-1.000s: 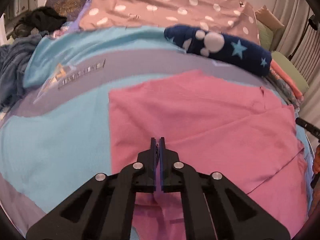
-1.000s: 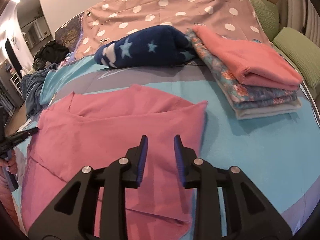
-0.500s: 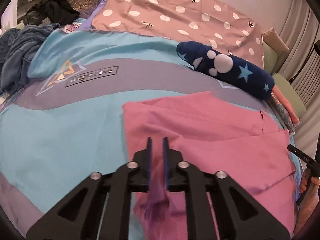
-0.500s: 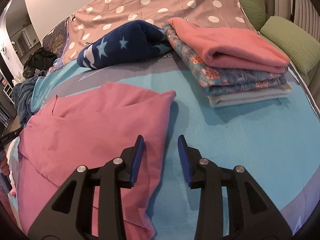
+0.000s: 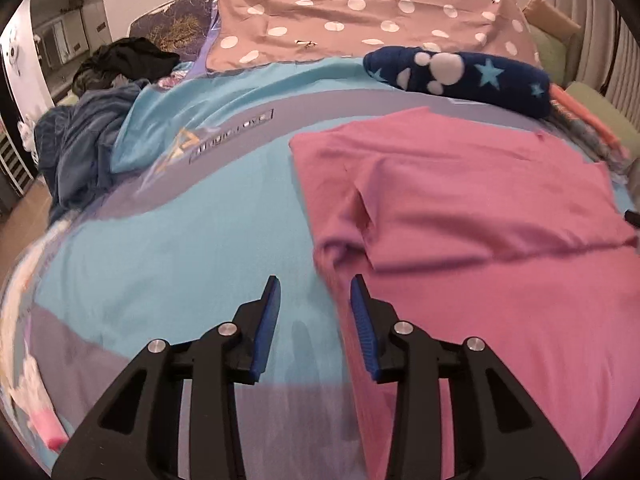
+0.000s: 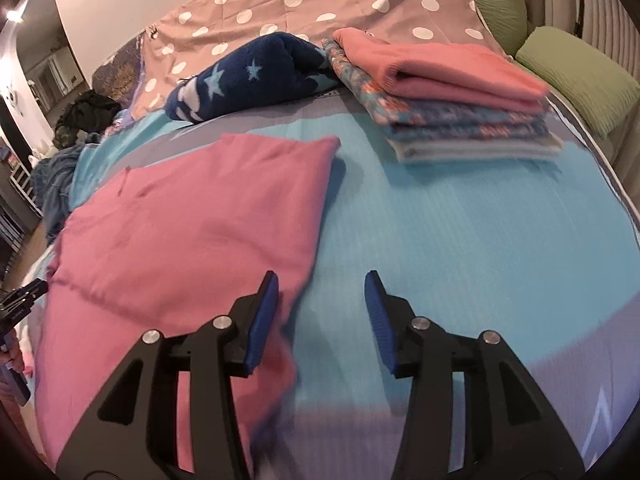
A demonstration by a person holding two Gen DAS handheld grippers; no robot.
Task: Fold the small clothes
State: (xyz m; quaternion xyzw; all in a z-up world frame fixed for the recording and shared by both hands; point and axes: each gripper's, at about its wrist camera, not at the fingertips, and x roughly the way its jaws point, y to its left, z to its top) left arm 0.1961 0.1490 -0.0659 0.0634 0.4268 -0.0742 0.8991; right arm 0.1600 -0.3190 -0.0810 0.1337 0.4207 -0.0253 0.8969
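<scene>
Nearest, the left gripper [image 5: 315,286], black with blue pads, has just been opening; its jaws stand apart over the turquoise and grey bedspread [image 5: 168,248], nothing between them. The right gripper [image 6: 322,282] has likewise been widening and is released, empty. Between the two lies the pink folded garment [image 5: 472,216], flat on the bedspread. Beyond it rests a navy fleece roll with pale stars [image 6: 256,76], beside a stack of folded clothes topped in coral [image 6: 452,92]. Farthest, a dusty-pink polka-dot sheet [image 5: 360,20].
</scene>
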